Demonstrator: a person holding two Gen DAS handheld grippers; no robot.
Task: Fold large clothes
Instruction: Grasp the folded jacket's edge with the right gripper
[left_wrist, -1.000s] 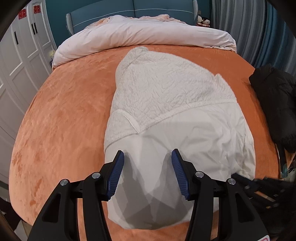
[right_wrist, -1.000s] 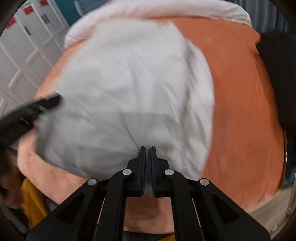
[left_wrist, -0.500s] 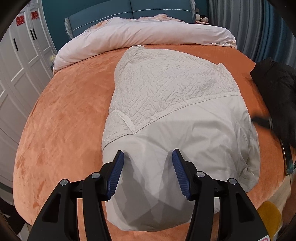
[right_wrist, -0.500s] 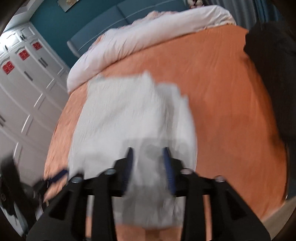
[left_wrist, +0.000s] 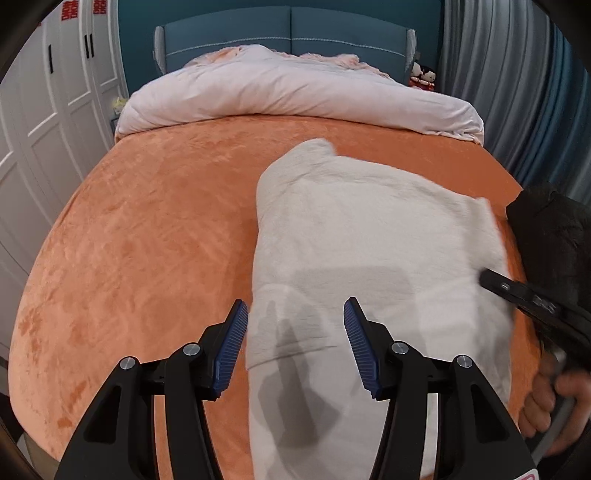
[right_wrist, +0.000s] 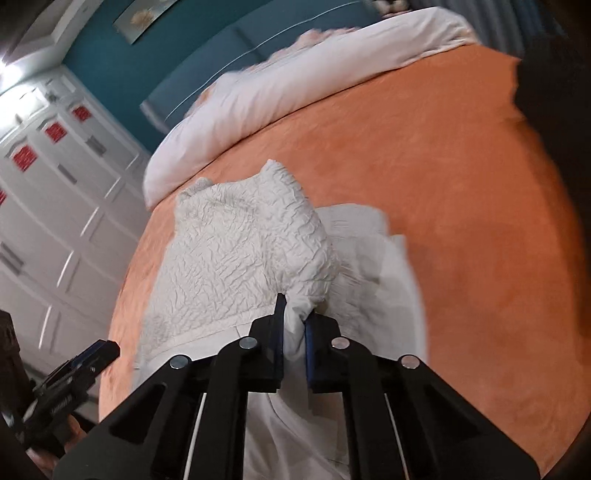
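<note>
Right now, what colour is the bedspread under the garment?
Orange, a plain plush bedspread under the white garment; clearest in the left wrist view.

- Two grippers: the left gripper (left_wrist: 293, 332) and the right gripper (right_wrist: 293, 325).
- One white garment (left_wrist: 369, 240) on the bed.
- One orange bedspread (left_wrist: 147, 240).
- One pale duvet (left_wrist: 288, 92), bunched at the headboard.
- One black garment (left_wrist: 550, 236).
- Two small dolls (left_wrist: 423, 75).
</note>
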